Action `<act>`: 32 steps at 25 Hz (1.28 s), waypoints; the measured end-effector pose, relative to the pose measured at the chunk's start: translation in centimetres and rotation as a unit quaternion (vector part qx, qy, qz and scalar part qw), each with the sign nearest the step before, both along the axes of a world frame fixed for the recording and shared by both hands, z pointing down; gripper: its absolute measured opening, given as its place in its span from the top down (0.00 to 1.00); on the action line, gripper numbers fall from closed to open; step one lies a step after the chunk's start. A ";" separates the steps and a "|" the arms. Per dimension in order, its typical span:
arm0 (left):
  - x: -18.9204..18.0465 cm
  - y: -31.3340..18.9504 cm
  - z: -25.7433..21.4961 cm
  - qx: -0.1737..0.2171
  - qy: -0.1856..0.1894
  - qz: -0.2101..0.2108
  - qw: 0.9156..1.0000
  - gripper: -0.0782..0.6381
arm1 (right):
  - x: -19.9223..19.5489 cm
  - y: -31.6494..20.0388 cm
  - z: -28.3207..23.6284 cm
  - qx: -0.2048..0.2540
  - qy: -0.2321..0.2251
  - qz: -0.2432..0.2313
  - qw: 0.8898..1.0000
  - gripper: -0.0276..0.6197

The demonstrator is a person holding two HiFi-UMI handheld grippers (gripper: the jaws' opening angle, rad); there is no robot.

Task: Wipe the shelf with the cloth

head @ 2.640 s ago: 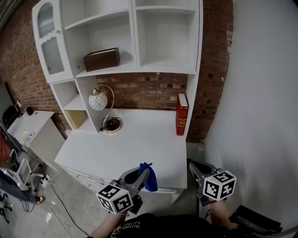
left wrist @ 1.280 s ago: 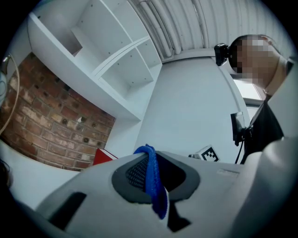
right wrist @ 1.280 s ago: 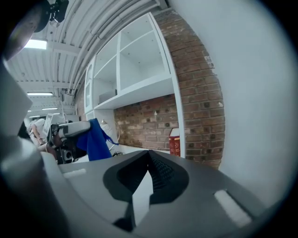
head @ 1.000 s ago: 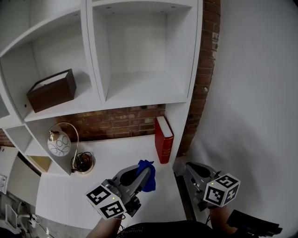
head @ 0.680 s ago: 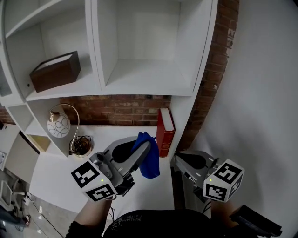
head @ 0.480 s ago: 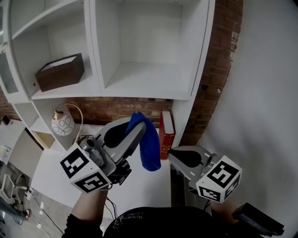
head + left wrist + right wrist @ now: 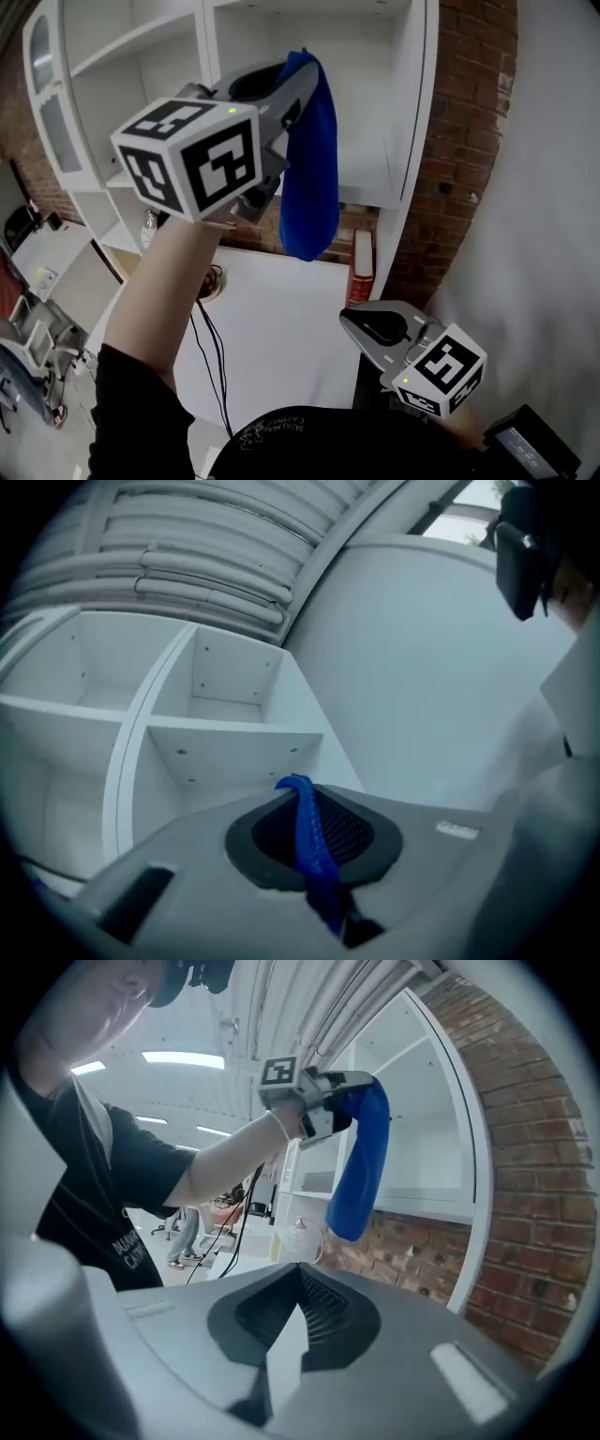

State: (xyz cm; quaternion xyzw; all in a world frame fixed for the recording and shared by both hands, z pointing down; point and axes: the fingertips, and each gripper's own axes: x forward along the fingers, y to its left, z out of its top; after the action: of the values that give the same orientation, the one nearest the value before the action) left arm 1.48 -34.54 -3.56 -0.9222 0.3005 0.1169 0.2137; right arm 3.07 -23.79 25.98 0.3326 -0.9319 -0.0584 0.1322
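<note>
The wiping has not begun, as I judge it: the blue cloth (image 7: 314, 159) hangs free in the air and touches no board. The left gripper (image 7: 298, 70) is held high before the white shelf unit (image 7: 412, 141), and its jaws are closed on the top edge of the cloth, which falls down long in front of the open compartment. In the left gripper view the cloth (image 7: 309, 846) runs as a thin strip between the two pads. All the work is left: to bring the cloth onto the shelf board (image 7: 373, 190) and pass it along. The right gripper (image 7: 349, 319) waits low by the right edge of the desk top (image 7: 272, 328), jaws together with nothing between them. A red book (image 7: 359, 272) stands upright at the back right corner of the desk top, against the brick wall (image 7: 469, 141), below the compartment. The compartment itself looks bare, so nothing seems to block the wipe.
</note>
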 end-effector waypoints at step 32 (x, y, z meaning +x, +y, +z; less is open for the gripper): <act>2.2 -25.2 13.4 -0.345 -0.190 -0.300 0.869 0.86 | 5.0 -0.6 2.4 -0.047 -0.087 -0.015 0.995 0.94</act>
State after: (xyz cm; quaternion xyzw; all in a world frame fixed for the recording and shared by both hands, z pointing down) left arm 3.73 -59.74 9.85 -0.8071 0.5374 -0.2412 -0.0399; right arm 8.12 -24.39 28.39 0.3158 -0.9465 0.0129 0.0650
